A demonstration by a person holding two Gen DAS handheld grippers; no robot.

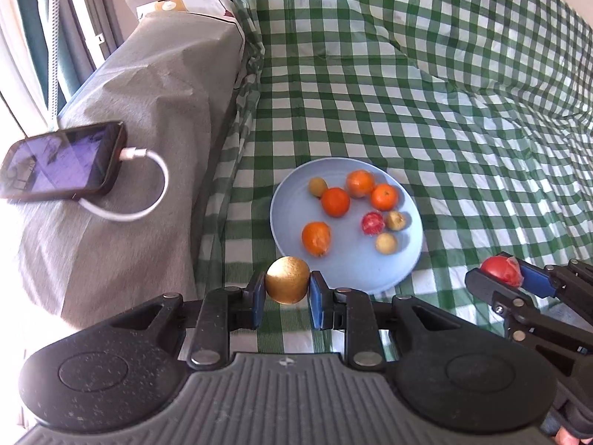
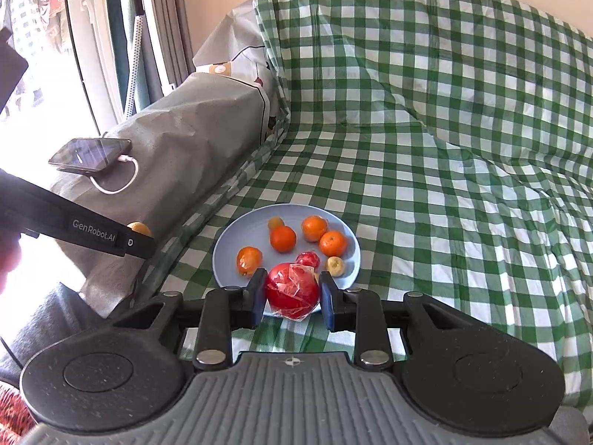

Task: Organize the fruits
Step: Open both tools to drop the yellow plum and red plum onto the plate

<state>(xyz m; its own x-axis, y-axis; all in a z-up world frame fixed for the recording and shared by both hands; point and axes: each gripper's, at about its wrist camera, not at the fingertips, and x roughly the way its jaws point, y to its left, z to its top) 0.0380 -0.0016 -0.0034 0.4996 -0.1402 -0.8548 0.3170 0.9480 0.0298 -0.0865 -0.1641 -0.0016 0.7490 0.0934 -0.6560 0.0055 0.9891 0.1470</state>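
we got both grippers loaded: left gripper (image 1: 287, 284) clamps brown fruit (image 1: 287, 284), right gripper (image 2: 292, 292) clamps wrapped red fruit (image 2: 292, 292), both aimed at blue plate (image 1: 292, 191), probably drop-off spot.

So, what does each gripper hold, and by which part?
Left gripper holds a golden-brown fruit by its two sides. Right gripper holds a plastic-wrapped red fruit likewise.

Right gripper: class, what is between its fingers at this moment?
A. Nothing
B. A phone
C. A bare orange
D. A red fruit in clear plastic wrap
D: in the right wrist view the right gripper is shut on a red fruit in clear plastic wrap, just before the blue plate.
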